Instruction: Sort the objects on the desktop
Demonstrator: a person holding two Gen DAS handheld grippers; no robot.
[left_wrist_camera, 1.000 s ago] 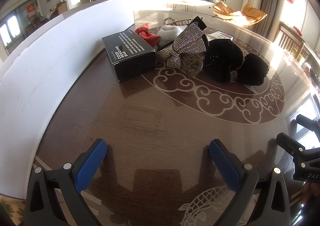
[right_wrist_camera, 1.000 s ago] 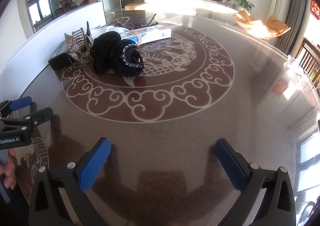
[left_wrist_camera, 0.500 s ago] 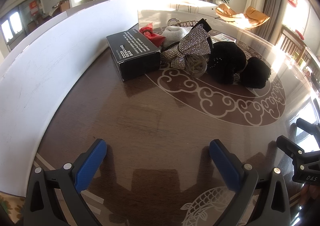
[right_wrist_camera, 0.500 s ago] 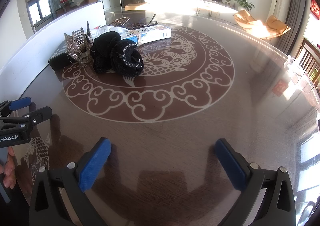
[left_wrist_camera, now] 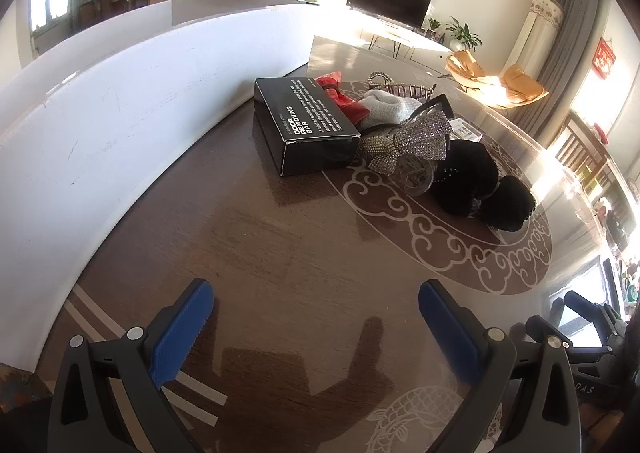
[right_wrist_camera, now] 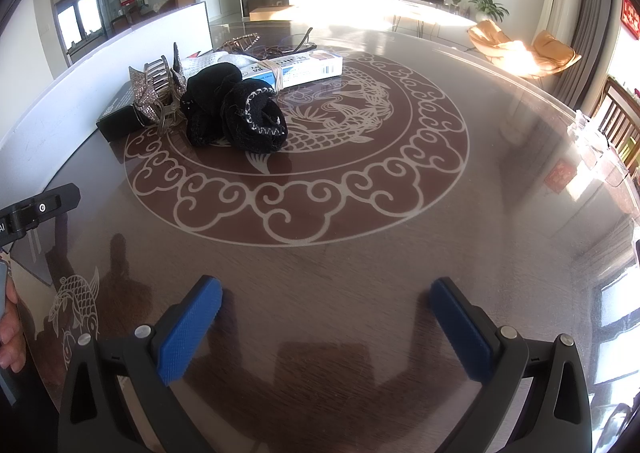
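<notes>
A pile of objects lies on the round table. In the left wrist view I see a black box (left_wrist_camera: 308, 125), a red item (left_wrist_camera: 340, 99), a grey cloth (left_wrist_camera: 386, 109), a rhinestone bow clip (left_wrist_camera: 416, 141) and two black fabric items (left_wrist_camera: 480, 185). In the right wrist view the black fabric (right_wrist_camera: 236, 113), the bow clip (right_wrist_camera: 154, 93), the black box (right_wrist_camera: 116, 119) and a white and blue box (right_wrist_camera: 296, 69) show. My left gripper (left_wrist_camera: 316, 325) is open and empty, well short of the pile. My right gripper (right_wrist_camera: 326, 317) is open and empty over bare table.
A white board (left_wrist_camera: 120, 113) stands along the table's left side. The table (right_wrist_camera: 500, 213) has a glossy patterned top with a dragon ring. Glasses (right_wrist_camera: 304, 39) lie behind the pile. Chairs stand at the far right edge.
The left gripper has turned and moved closer to the black box and the pile. The right gripper has barely moved.
</notes>
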